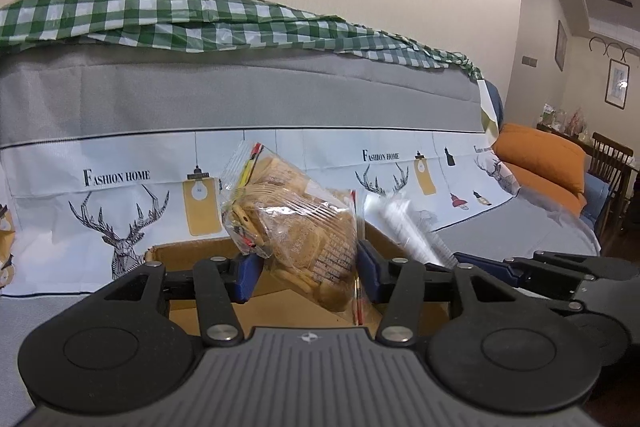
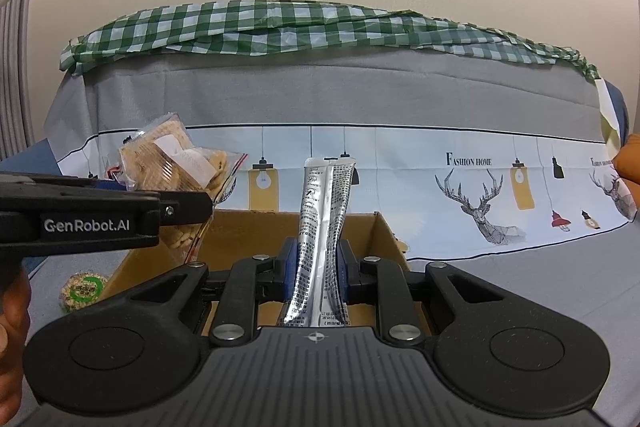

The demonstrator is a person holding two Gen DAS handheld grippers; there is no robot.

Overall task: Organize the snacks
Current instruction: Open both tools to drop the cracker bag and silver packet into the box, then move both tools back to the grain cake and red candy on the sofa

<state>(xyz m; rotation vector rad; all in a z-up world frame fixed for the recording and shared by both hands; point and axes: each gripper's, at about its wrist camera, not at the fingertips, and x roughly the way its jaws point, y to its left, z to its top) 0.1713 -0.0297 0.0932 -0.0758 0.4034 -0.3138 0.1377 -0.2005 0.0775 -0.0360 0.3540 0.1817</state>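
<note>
My left gripper [image 1: 306, 269] is shut on a clear bag of biscuits [image 1: 296, 227] and holds it above an open cardboard box [image 1: 188, 253] on the sofa seat. My right gripper [image 2: 316, 267] is shut on a silver stick sachet [image 2: 322, 235], upright over the same box [image 2: 256, 227]. In the right wrist view the left gripper [image 2: 100, 215] comes in from the left with the biscuit bag [image 2: 176, 163]. In the left wrist view the right gripper [image 1: 560, 267] and the blurred sachet [image 1: 408, 227] are at the right.
A round green-labelled snack [image 2: 82, 291] lies on the grey seat left of the box. The sofa back has a deer-print cover [image 2: 480, 199] and a green checked cloth [image 2: 320, 27] on top. An orange cushion [image 1: 540, 163] is at the right.
</note>
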